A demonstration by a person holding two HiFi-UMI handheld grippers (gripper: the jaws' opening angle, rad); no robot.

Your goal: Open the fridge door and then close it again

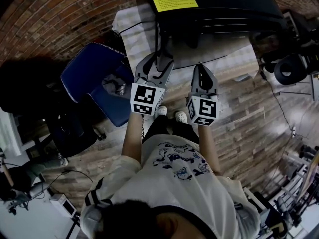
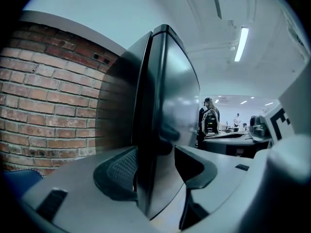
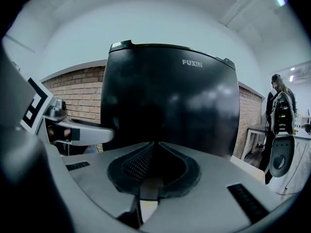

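Jaws of the left gripper (image 1: 158, 59) (image 2: 155, 171) are standing wide apart, released. They are straddling the left front corner of the fridge (image 1: 214, 6) (image 2: 170, 96) (image 3: 170, 101), where the door edge (image 2: 145, 130) is passing between the two pads. The left pad is lying just beside the dark side wall, while the right pad is standing clear of the glossy door face. Jaws of the right gripper (image 1: 202, 69) (image 3: 154, 152) are lying clenched together with nothing between them. This gripper is pointing at the door front, apart from it, to the right of the left gripper. The fridge, black and glossy, is standing on a pale base (image 1: 130, 31) at the far side of the scene, against a brick wall (image 1: 65, 14) (image 2: 48, 101). Its door is sitting closed, as far as the views are showing. A yellow label (image 1: 174, 2) is lying on the fridge top, and the lettering FUXIN (image 3: 192, 63) is showing near the top of the door. A blue chair (image 1: 94, 81) is standing to the left, near the person, on the wooden floor (image 1: 249, 133). Another person (image 2: 209, 118) is standing far off to the right.
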